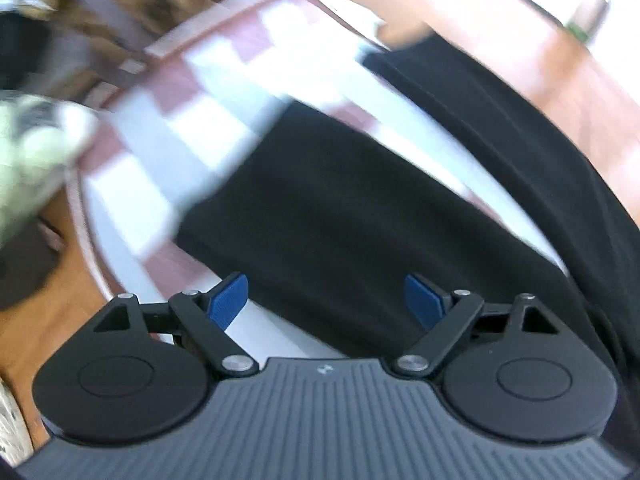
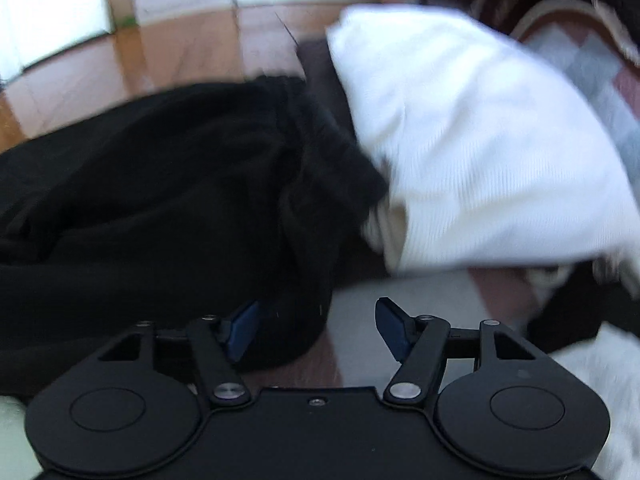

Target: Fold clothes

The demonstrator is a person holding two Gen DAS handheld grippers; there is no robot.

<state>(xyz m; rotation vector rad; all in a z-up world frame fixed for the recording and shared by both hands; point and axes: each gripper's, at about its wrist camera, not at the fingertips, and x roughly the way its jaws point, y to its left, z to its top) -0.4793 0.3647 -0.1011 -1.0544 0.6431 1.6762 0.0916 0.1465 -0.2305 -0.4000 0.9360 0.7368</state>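
In the left wrist view a black garment lies flat on a checked pink and white mat. My left gripper is open and empty, its blue pads just above the garment's near edge. In the right wrist view a crumpled black garment lies at left and a white garment at right. My right gripper is open and empty; its left pad is by the black cloth's near fold. Both views are blurred.
A pale green cloth lies at the mat's left edge. Wooden floor surrounds the mat. The person's black sleeve crosses the right of the left view. A dark pile lies beyond the mat. The checked mat shows at far right.
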